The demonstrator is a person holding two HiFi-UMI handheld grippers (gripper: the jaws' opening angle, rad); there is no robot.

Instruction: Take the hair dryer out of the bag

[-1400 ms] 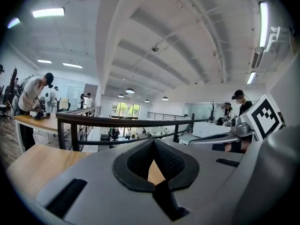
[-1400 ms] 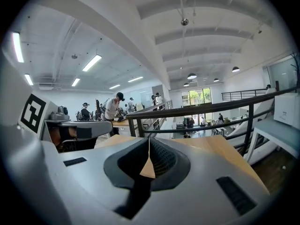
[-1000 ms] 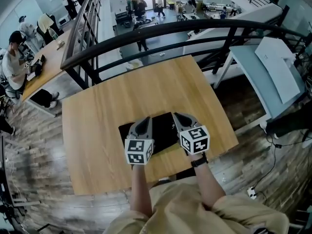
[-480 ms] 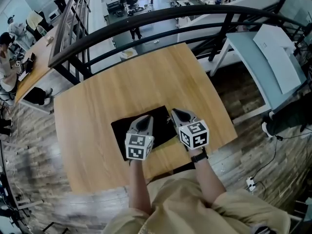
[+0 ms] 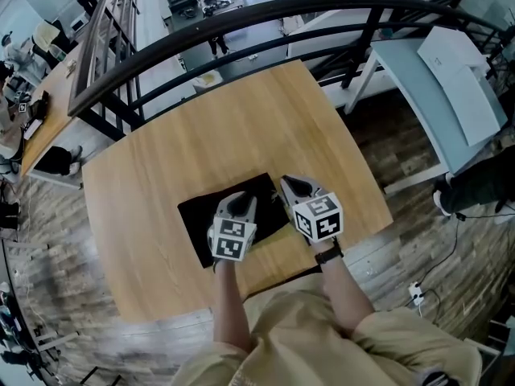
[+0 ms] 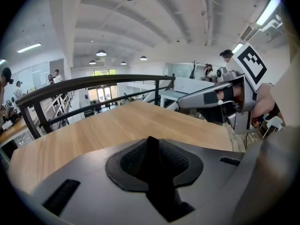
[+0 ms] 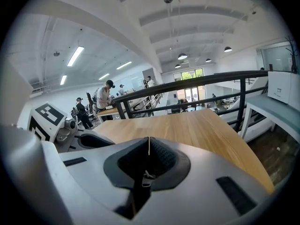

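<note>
Both grippers had dropped toward the black bag (image 5: 197, 219). The left gripper (image 5: 238, 203) had its fingers (image 6: 133, 161) just parting, seemingly empty. The right gripper (image 5: 294, 186) had its fingers (image 7: 161, 161) pressed together, so it risked shoving the bag along the counter (image 5: 241, 127).

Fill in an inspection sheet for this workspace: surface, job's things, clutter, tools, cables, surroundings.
Surface: wooden table, holding only the bag.
Job's things: black bag lies flat near the table's near edge; hair dryer not seen.
Clutter: nothing seen.
Tools: left tool over the bag, jaws slightly apart and just been opening, nothing between them; right tool beside it, jaws together.
Cables: thin cable on the floor at right, off the table.
Surroundings: black railing beyond the table; pale desk at right; people at desks past the railing.
</note>
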